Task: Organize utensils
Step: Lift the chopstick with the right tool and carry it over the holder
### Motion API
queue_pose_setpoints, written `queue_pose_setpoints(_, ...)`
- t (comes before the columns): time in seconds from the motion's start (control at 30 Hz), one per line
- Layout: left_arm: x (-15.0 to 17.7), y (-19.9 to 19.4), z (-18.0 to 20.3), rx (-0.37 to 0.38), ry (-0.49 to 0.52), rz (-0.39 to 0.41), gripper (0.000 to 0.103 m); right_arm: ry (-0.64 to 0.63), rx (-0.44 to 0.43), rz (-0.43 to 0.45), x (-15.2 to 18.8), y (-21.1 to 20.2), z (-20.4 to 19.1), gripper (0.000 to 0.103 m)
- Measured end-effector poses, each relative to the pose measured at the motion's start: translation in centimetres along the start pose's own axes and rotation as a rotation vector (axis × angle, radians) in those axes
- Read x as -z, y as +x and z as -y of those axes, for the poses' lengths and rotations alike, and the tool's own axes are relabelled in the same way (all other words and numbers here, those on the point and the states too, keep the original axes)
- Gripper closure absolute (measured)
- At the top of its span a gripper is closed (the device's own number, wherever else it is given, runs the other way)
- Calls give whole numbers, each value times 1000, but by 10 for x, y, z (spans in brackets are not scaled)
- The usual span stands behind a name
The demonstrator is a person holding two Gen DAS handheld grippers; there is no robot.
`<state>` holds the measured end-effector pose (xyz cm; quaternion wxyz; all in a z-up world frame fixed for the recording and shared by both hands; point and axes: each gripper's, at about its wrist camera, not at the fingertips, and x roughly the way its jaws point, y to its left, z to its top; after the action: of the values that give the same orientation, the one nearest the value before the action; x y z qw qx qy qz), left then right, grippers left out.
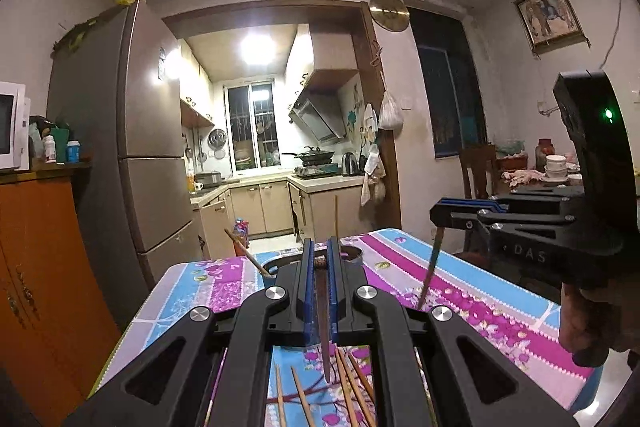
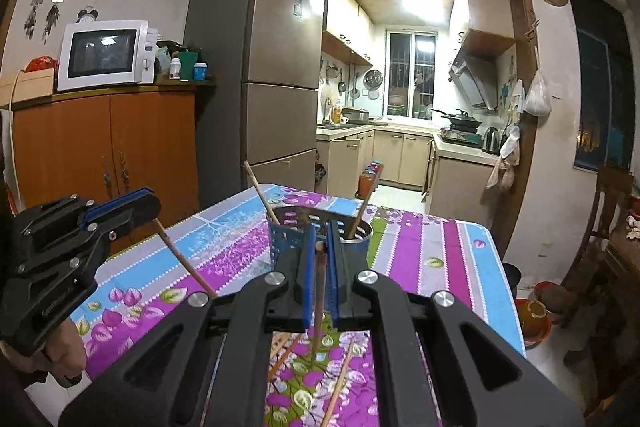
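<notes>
Left wrist view: left gripper clamped tight on one chopstick — thin, dark, wooden, hanging tip-down between the blue pads.
Right wrist view: right gripper pinched on its own chopstick, also hanging near upright.
Holder: blue perforated holder, round and upright on the table just beyond the right gripper; two sticks already lean inside.
Loose pile: more chopsticks lie scattered on the cloth under both grippers — pale, slender, tapered.
Surface: glossy floral tablecloth in purple, blue and pink stripes.
Step in hand: judged as carrying, both sticks lifted clear of the pile and not yet over the holder.
Next move: likely bring each stick above the rim, keep it steep, lower the tip past the leaning sticks, then release.
</notes>
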<state>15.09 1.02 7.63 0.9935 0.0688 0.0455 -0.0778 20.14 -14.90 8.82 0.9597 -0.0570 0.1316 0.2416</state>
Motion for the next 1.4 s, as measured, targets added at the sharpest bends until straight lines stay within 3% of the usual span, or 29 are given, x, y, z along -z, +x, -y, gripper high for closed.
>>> queue_pose_setpoints(0.37, -70, 31, -33, 11, -33, 0, 96, 6, 1, 29, -67, 15, 14, 99)
queue_pose_setpoints(0.6, -124, 43, -55, 6, -65, 32, 96, 30, -1, 54, -138, 23, 38, 99)
queue_pose_setpoints(0.8, -165, 70, -70, -14, -65, 28, 96, 19, 19, 42, -179, 46, 47, 99)
queue_pose_setpoints(1.0, -178, 102, -80, -12, -77, -4, 96, 10, 28, 13, -185, 77, 49, 99)
queue_pose_setpoints(1.4, -150, 161, -81, -12, -71, -112, 96, 71, -2, -87, -155, 126, 68, 99)
